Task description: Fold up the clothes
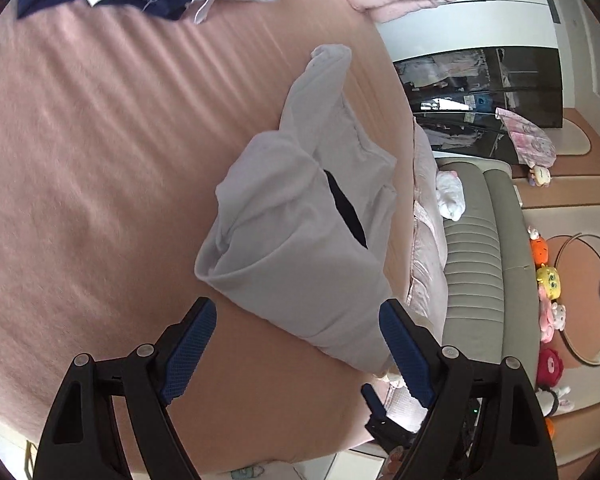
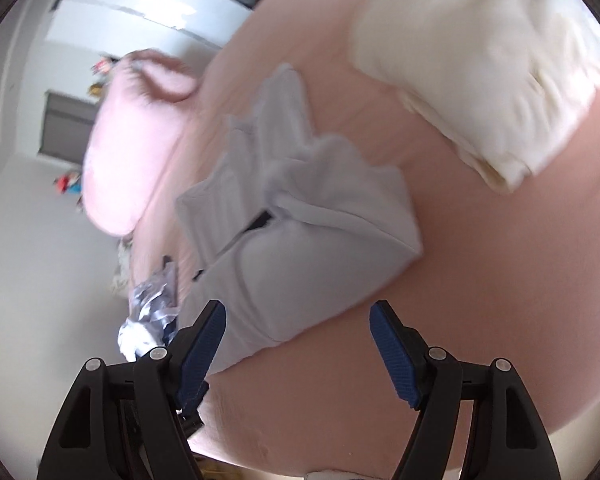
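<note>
A pink-sheeted bed (image 1: 100,160) fills the room, with a grey-green padded bench (image 1: 476,264) beside it and white walls (image 2: 28,240).

Pale grey garment (image 1: 300,236) (image 2: 300,240): partly folded, bundled in thick layers, dark strip showing in slit at centre. Lies on pink bed sheet near bed edge; narrow end trails away, rumpled.

Soft daylight, perhaps from a window; right wrist view motion-blurred, fisheye edges warped and dark
</note>
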Motion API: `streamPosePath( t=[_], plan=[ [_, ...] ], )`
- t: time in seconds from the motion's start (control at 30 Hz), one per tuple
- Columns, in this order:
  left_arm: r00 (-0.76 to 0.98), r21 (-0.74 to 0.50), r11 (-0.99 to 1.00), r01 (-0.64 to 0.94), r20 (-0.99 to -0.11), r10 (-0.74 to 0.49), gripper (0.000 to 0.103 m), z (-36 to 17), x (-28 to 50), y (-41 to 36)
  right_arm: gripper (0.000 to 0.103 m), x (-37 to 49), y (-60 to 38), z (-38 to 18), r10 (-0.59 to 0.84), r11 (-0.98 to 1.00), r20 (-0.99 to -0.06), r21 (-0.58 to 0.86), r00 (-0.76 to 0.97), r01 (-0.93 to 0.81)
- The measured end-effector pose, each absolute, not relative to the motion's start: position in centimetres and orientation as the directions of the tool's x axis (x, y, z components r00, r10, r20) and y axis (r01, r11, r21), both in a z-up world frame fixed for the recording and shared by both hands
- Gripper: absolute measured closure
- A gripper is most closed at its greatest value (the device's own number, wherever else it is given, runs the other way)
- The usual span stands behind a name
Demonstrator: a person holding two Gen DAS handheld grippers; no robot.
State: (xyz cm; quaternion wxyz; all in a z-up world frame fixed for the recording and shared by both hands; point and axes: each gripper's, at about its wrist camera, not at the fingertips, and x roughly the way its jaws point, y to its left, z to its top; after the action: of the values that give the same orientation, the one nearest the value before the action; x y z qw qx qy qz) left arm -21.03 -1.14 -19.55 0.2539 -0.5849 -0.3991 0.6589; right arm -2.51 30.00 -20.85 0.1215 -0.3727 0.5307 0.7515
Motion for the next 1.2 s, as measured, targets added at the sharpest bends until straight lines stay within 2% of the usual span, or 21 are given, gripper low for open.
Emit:
streamPosePath(
  t=[0.17,0.23,0.27,0.33,0.4,0.43,0.67,0.83,0.97,1.03,1.07,1.1,1.13,1.17,1.2],
  plan=[
    [-0.2,-0.876,-0.41,0.253,-0.462,0.864,0.02,-21.5,-20.5,-0.4,0.029,-1.4,30.8,-23.1,-0.201,-0.252,-0.668,0.742,-0.717,-0.621],
    [-0.22,-0.887,-0.367,0.281,-0.432,0.875,0.016,-21.9,-20.4,-0.1,0.028,-1.3,31.2,-23.3,-0.174,-0.219,-0.644,0.763,-0.745,-0.608],
    [-0.232,-0.89,-0.352,0.291,-0.422,0.876,0.014,-22.0,-20.4,0.1,0.026,-1.4,31.4,-23.5,-0.17,-0.2,-0.63,0.775,-0.758,-0.6],
    [-0.268,-0.894,-0.331,0.303,-0.413,0.87,0.011,-22.0,-20.6,0.3,0.015,-1.8,31.7,-23.9,-0.174,-0.158,-0.592,0.806,-0.787,-0.571],
    [-0.302,-0.897,-0.304,0.322,-0.401,0.865,0.004,-22.2,-20.8,0.3,0.013,-2.5,31.9,-24.3,-0.184,-0.128,-0.572,0.82,-0.799,-0.558],
    [-0.309,-0.895,-0.3,0.33,-0.403,0.862,0.001,-22.3,-20.9,0.4,0.013,-2.9,32.0,-24.5,-0.189,-0.116,-0.569,0.822,-0.801,-0.557],
    [-0.334,-0.87,-0.28,0.406,-0.427,0.84,0.0,-22.8,-21.6,0.3,0.012,-5.4,32.2,-25.8,-0.221,-0.034,-0.544,0.834,-0.809,-0.551],
    [-0.333,-0.824,-0.251,0.508,-0.457,0.825,0.0,-23.5,-22.3,0.5,0.012,-5.6,32.4,-26.3,-0.215,-0.026,-0.565,0.819,-0.797,-0.574],
    [-0.33,-0.823,-0.267,0.501,-0.467,0.821,0.0,-23.5,-22.3,0.7,0.013,-5.6,32.6,-26.6,-0.216,-0.032,-0.581,0.808,-0.785,-0.588],
    [-0.33,-0.836,-0.286,0.468,-0.465,0.821,0.0,-23.4,-22.2,0.9,0.017,-5.5,32.7,-26.7,-0.216,-0.036,-0.588,0.802,-0.779,-0.596],
    [-0.326,-0.839,-0.3,0.453,-0.47,0.82,0.001,-23.4,-22.1,0.9,0.02,-5.5,32.7,-26.8,-0.216,-0.037,-0.592,0.799,-0.776,-0.6],
    [-0.322,-0.84,-0.317,0.44,-0.477,0.818,0.007,-23.3,-21.9,0.8,0.028,-5.5,32.8,-26.9,-0.216,-0.039,-0.596,0.797,-0.773,-0.603],
    [-0.313,-0.835,-0.34,0.433,-0.493,0.812,0.019,-23.3,-21.8,0.7,0.037,-5.5,32.8,-27.0,-0.216,-0.04,-0.6,0.794,-0.77,-0.607],
    [-0.305,-0.831,-0.356,0.428,-0.504,0.808,0.028,-23.4,-21.6,0.5,0.044,-5.5,32.8,-27.0,-0.216,-0.042,-0.604,0.791,-0.767,-0.611],
    [-0.299,-0.83,-0.364,0.422,-0.507,0.808,0.037,-23.5,-21.5,0.3,0.047,-5.5,32.9,-27.1,-0.217,-0.044,-0.608,0.788,-0.764,-0.614]
  ],
)
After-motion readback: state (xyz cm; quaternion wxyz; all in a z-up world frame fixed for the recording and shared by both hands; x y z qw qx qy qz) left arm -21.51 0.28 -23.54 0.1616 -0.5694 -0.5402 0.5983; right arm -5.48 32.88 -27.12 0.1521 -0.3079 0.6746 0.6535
